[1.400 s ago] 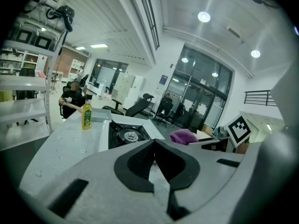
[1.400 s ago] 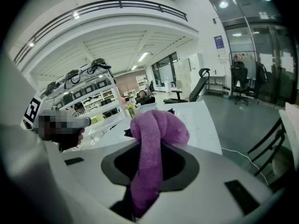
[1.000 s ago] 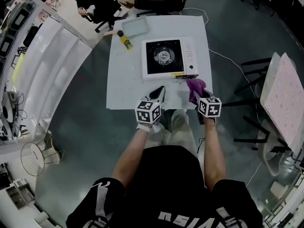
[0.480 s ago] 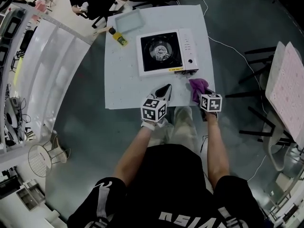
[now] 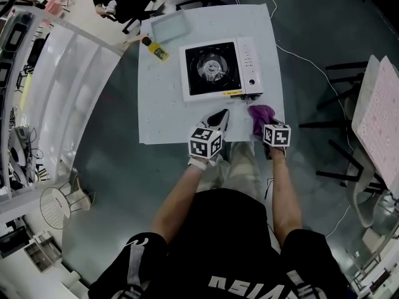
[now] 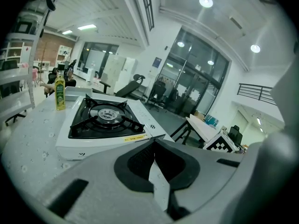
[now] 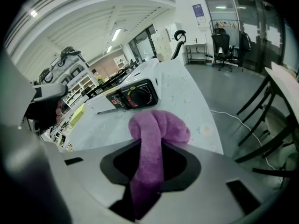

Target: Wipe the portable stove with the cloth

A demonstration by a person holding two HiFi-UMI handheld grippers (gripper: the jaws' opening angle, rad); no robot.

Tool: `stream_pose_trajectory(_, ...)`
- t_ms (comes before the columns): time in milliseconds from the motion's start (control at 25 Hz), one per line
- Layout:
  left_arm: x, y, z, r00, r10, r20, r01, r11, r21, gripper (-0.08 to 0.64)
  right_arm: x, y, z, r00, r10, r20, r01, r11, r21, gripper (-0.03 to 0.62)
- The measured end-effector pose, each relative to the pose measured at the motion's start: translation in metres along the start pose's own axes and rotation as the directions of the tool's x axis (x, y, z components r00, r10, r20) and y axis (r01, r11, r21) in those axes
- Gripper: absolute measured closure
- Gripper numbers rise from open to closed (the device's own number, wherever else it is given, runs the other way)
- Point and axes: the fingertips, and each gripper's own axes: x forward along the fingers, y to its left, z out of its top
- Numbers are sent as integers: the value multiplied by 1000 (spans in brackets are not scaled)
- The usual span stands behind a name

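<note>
— Right hand-held gripper (image 5: 262, 129)?
— Seen clamped on the purple cloth (image 7: 159, 125), which is bunched at the tabletop's (image 5: 162, 111) near edge, just short of the stove's (image 5: 212, 67) knob corner.
— Left hand-held gripper (image 5: 221, 114)?
— Shut, nothing held, at the same edge.

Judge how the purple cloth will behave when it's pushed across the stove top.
Probably floppy: the purple cloth sags in a bunched fold. Likely light, its plush nap looking grippy rather than slippery. It may snag on the stove top's raised pan supports.
</note>
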Motion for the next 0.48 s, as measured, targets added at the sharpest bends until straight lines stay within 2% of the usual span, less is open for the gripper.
stream_pose_trajectory(240,0,3,7,1000,-3,2,3,1000,5,554,1,3,-1,1000,12,-13,-12,1000,13,492)
stream_pose_trajectory(480,-7,-1,21,999,-21,24,21,1000,7,554,-8,6,5,1000,-9,-12,9,1000,20,456)
